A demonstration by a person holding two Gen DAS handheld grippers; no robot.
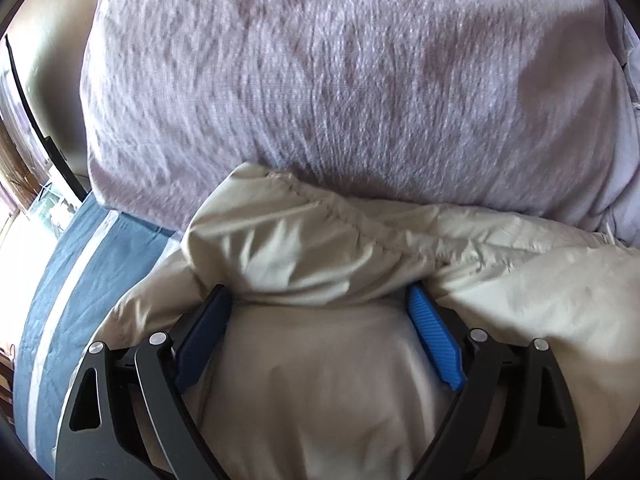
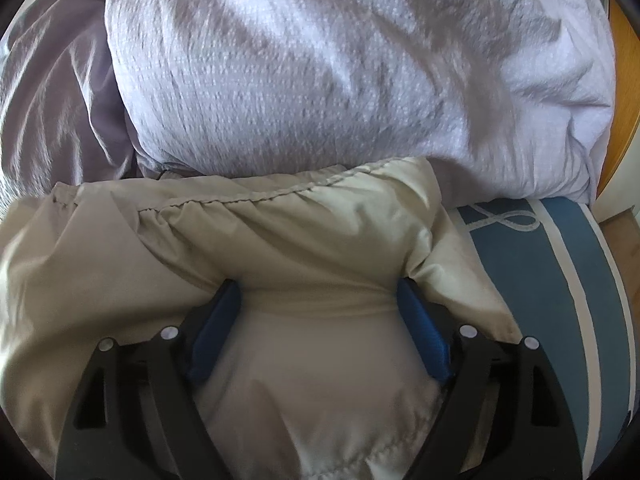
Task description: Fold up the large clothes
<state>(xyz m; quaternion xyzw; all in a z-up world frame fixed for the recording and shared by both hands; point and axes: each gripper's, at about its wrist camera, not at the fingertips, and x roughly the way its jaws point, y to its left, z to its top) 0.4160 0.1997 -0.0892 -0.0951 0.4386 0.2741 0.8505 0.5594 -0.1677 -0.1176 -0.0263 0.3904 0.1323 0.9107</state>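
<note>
Both grippers gape wide over the beige jacket (image 1: 320, 360), left gripper (image 1: 320, 300) and right gripper (image 2: 320, 292); fingertips seemingly buried in folds. Only the right view shows a looped cord (image 2: 504, 218).

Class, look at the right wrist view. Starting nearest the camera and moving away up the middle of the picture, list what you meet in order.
right gripper → beige jacket → pale lilac pillow

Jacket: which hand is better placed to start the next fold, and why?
Neither clearly. Left tongs and right tongs both stand open over the jacket's bunched fabric near the pillow; the right jaws are opening.
</note>
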